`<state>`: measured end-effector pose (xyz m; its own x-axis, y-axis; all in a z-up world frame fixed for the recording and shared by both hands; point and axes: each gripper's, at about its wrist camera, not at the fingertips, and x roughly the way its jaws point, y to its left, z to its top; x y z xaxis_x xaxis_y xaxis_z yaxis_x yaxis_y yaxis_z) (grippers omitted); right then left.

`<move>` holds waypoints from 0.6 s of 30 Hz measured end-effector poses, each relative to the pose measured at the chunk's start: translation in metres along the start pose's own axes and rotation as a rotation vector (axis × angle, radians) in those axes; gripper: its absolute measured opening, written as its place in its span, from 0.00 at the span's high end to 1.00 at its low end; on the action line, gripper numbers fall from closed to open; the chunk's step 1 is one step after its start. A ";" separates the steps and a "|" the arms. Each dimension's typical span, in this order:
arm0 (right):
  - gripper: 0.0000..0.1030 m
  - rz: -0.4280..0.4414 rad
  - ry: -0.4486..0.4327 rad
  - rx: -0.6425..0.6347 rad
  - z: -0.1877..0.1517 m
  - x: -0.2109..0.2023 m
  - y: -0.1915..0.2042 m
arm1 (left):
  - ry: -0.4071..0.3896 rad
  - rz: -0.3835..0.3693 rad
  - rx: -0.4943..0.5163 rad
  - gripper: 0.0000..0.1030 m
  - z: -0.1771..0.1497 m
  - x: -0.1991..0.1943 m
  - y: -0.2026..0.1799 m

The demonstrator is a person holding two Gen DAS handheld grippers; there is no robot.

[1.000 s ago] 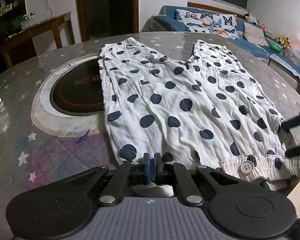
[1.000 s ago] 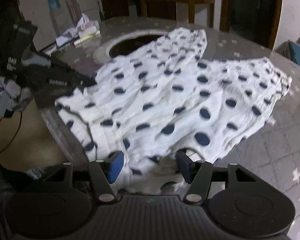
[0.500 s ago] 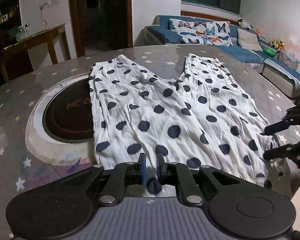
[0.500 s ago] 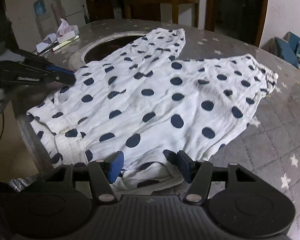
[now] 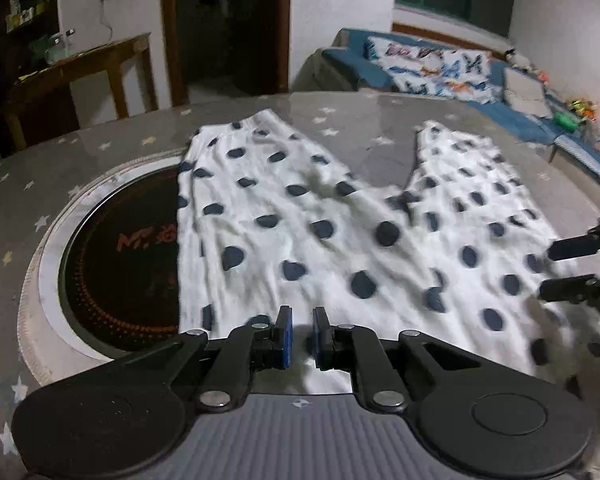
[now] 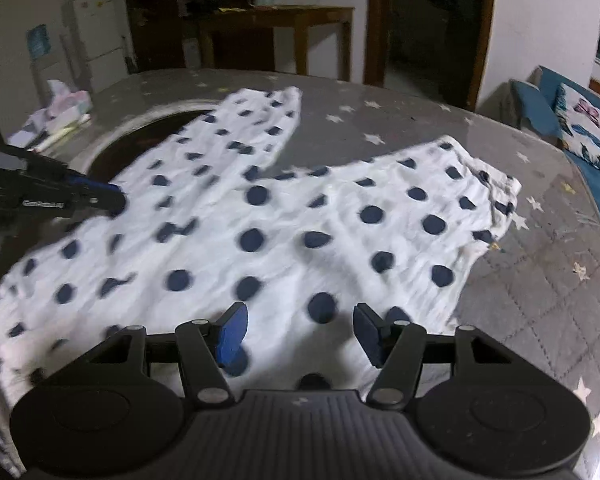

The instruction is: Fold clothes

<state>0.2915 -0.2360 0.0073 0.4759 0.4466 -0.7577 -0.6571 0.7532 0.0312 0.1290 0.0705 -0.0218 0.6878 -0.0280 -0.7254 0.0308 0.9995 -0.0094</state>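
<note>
White trousers with dark blue dots point(image 5: 340, 232) lie spread on a round grey star-patterned table point(image 5: 100, 148), both legs pointing away. My left gripper point(image 5: 299, 334) sits low over the near waist edge, its jaws a narrow gap apart with white cloth between them. My right gripper point(image 6: 298, 330) is open above the trousers point(image 6: 284, 232) at their near edge, holding nothing. It shows at the right of the left wrist view point(image 5: 576, 268). The left gripper shows at the left of the right wrist view point(image 6: 60, 196).
A dark round hob point(image 5: 116, 256) is set in the table, partly under the left trouser leg. Tissues and papers point(image 6: 60, 108) lie at the table's far left. A wooden side table point(image 6: 276, 28) and a blue sofa point(image 5: 440, 68) stand beyond.
Both grippers have moved forward over the trousers. The left jaws, tight together a second ago, now stand a little apart. The cloth near the waist has shifted and blurs.
</note>
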 end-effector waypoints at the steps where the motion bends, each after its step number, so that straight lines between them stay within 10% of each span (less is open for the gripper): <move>1: 0.42 -0.002 0.005 0.008 -0.002 0.002 -0.005 | 0.002 0.011 -0.002 0.89 0.000 0.003 0.003; 18: 0.42 -0.043 -0.053 -0.005 0.044 0.032 -0.037 | -0.027 0.092 -0.055 0.90 0.050 0.048 0.027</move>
<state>0.3572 -0.2285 0.0102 0.5336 0.4391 -0.7228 -0.6385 0.7696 -0.0037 0.1994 0.0955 -0.0227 0.7049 0.0642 -0.7064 -0.0727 0.9972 0.0181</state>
